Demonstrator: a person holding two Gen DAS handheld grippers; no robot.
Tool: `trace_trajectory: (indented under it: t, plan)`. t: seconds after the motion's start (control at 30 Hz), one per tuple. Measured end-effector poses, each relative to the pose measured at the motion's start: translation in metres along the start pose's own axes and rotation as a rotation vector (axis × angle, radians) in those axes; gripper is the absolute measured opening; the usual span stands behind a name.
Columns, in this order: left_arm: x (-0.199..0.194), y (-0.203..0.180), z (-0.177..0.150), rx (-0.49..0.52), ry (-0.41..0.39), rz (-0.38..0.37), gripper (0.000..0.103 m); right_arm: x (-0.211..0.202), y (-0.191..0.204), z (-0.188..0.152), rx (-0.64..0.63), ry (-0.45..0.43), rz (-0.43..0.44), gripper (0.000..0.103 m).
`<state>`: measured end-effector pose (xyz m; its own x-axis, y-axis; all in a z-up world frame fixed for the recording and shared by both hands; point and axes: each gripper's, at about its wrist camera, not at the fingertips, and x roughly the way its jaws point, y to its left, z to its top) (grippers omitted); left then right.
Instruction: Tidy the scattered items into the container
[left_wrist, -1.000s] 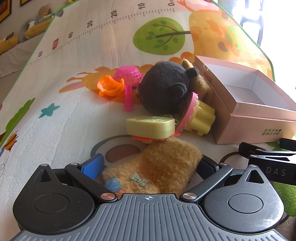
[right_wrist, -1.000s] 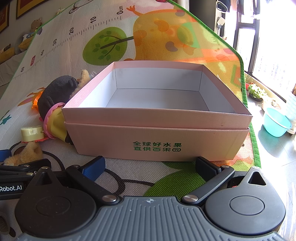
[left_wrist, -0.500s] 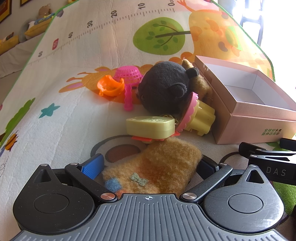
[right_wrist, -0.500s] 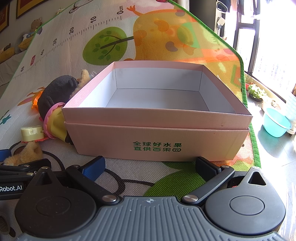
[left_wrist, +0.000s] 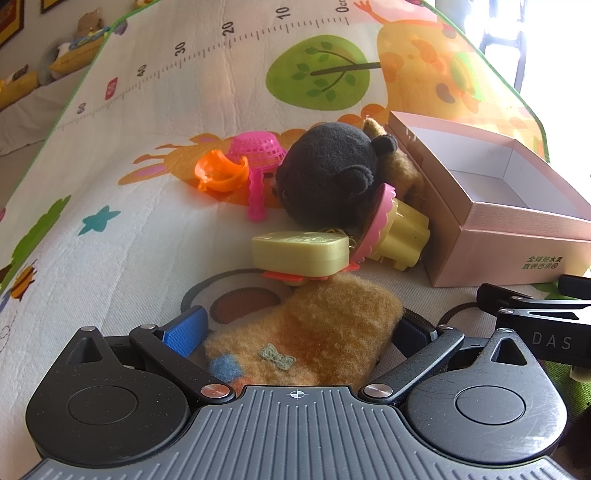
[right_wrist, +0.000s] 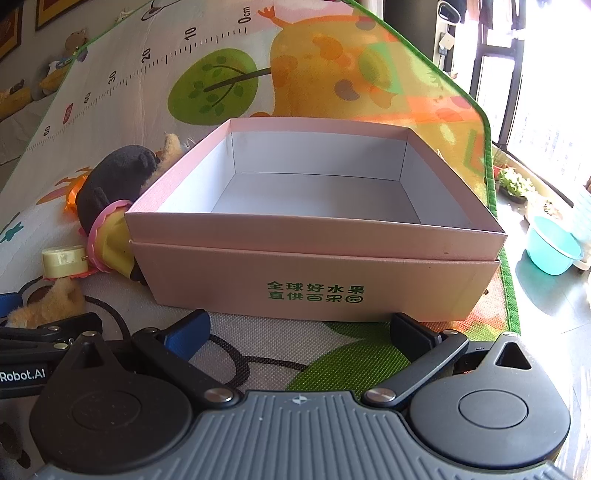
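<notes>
Left wrist view: left gripper (left_wrist: 295, 332) w/ fingers spread wide, straddling a tan fuzzy plush (left_wrist: 314, 332) lying on the play mat (left_wrist: 129, 229); pads sit beside it, not yet clamped, so judged pre-grasp. Far of it lie a yellow-green case (left_wrist: 301, 253), a cupcake toy (left_wrist: 399, 232) touching a dark plush bear (left_wrist: 328, 173), then an orange piece (left_wrist: 221, 173) and a pink toy strainer (left_wrist: 258, 155). Pink box (left_wrist: 517, 236) stands at right, touching the cupcake toy. Right wrist view: right gripper (right_wrist: 299, 332) also released, holding nothing, just near of the box (right_wrist: 314, 273), whose interior is bare. Obstacle: right gripper's body lies btwn plush and box.
</notes>
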<state>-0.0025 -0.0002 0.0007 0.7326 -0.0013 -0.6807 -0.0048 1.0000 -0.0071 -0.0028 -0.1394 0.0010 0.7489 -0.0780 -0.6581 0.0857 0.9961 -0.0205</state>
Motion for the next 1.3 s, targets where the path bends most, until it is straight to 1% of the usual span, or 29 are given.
trace_trajectory:
  t: [0.13, 0.27, 0.37, 0.7, 0.97, 1.1, 1.3]
  plan:
    - [0.0, 0.0, 0.0, -0.001, 0.001, 0.001, 0.103, -0.001, -0.003, 0.002, -0.013, 0.026, 0.022, 0.103]
    - [-0.001, -0.001, 0.001, -0.003, 0.003, 0.007, 0.103, -0.005, -0.004, -0.001, -0.002, 0.045, 0.022, 0.103]
    - [0.001, 0.001, 0.003, -0.003, 0.003, 0.007, 0.103, -0.009, -0.005, -0.004, 0.014, 0.048, 0.015, 0.103]
    - [0.0, 0.002, 0.001, -0.003, 0.009, 0.001, 0.103, -0.011, -0.007, -0.008, 0.001, 0.044, 0.035, 0.103]
    - [-0.018, 0.007, -0.012, 0.055, 0.06, -0.06, 0.103, -0.024, -0.009, -0.018, -0.011, 0.047, 0.038, 0.103]
    - [-0.033, 0.013, -0.026, 0.076, 0.05, -0.085, 0.103, -0.032, -0.013, -0.024, -0.011, 0.058, 0.058, 0.103]
    - [-0.053, 0.021, -0.046, 0.121, 0.035, -0.134, 0.103, -0.038, -0.014, -0.03, -0.014, 0.057, 0.064, 0.103]
